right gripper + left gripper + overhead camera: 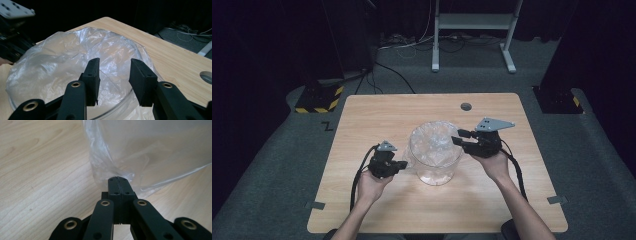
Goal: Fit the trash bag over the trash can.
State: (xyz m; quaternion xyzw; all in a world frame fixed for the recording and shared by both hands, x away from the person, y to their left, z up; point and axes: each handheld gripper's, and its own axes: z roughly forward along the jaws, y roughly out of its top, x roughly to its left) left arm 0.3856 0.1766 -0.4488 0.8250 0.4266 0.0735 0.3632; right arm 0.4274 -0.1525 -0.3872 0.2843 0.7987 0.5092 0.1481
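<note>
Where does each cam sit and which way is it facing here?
High view: fixed above the person's side of the table, looking forward and down; both forearms, left claw and right claw flank the clear container.
Left gripper view: rides the left claw, looking low across the wood; jaws shut on the plastic bag.
Right gripper view: rides the right claw, looking down over the bag-lined container; jaws apart.
Shared: all three show the plastic bag.

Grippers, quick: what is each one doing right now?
Left gripper: jaws shut on the plastic bag.
Right gripper: jaws open above the bag-lined clear container, holding nothing.
</note>
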